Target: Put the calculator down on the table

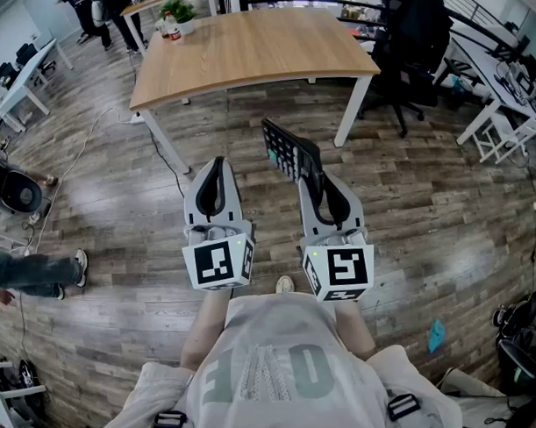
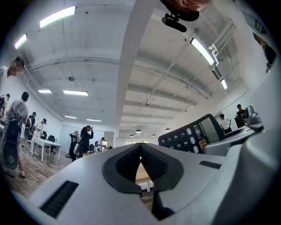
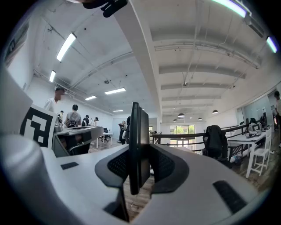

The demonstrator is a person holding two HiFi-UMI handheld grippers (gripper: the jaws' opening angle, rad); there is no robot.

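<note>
Nearest the camera on the head is the person's pale grey printed T-shirt [image 1: 275, 376], with both forearms reaching forward from it. A light shoe toe [image 1: 285, 284] shows on the floor between the forearms.

The left tongs [image 1: 219, 166] are clenched. In the left gripper view the ribbed dark pads meet at their tips with nothing between them.

Just beside them, the right tongs [image 1: 313, 173] grip a black desk calculator with pale keys [image 1: 290, 152] by its near end. In the right gripper view the calculator stands edge-on, upright, pressed between the two pads. In the head view its keyed face is tilted up and toward the left tongs. It is in the air over the grey-brown wood-plank floor [image 1: 408, 214], short of the surface and not touching it.

Beyond the tongs stands the light wooden surface on white legs [image 1: 256, 55]. At its far left corner are a small green potted plant [image 1: 178, 10] and a bottle with a red label [image 1: 172, 28].

To the right of it sits a black office chair [image 1: 414, 47]. White desks [image 1: 504, 103] lie further right.

At the left edge of the head view, a bystander's jeans leg and sneaker [image 1: 42, 271] stretch across the floor. Other people stand at the far end of the room.
</note>
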